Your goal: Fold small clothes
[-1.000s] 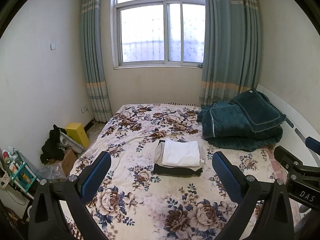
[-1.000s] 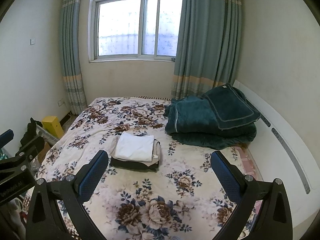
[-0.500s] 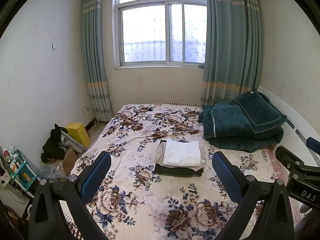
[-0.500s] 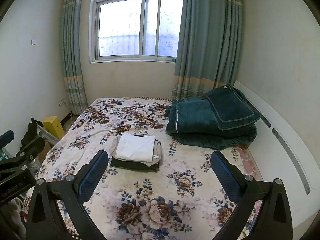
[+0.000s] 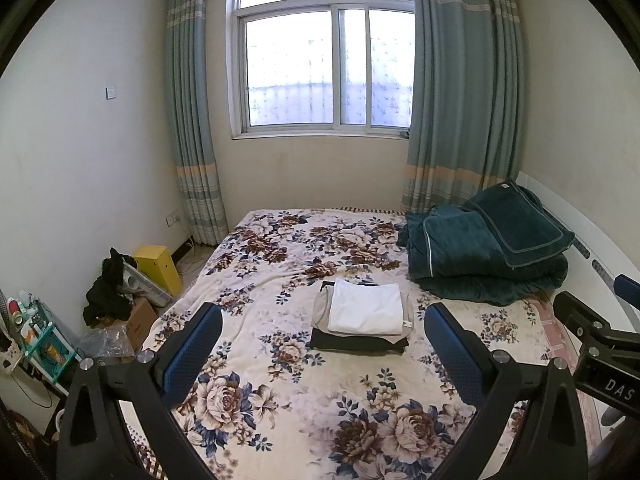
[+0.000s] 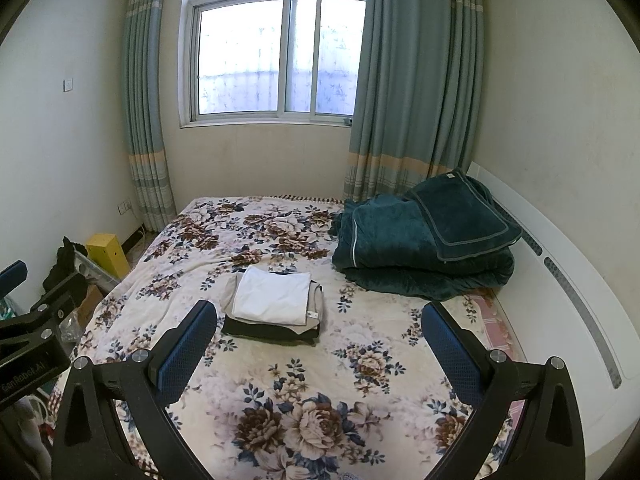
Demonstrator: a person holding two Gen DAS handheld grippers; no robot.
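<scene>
A stack of folded clothes [image 5: 362,316] lies in the middle of the floral bed [image 5: 280,380]: a white piece on top, a beige one under it, a black one at the bottom. The same stack of folded clothes [image 6: 274,304] shows in the right wrist view on the floral bed [image 6: 360,360]. My left gripper [image 5: 322,348] hangs open above the bed's near part, short of the stack, with nothing between its blue pads. My right gripper [image 6: 318,346] is open too, held back from the stack and empty.
A folded dark green quilt [image 5: 488,248] sits at the bed's far right against the white headboard [image 6: 568,292]. On the floor to the left are a yellow box [image 5: 158,266], dark clothes, cardboard boxes and a small shelf [image 5: 36,332]. Window and curtains stand behind.
Both views have drifted only slightly; the stack, the quilt and both open grippers keep nearly the same places.
</scene>
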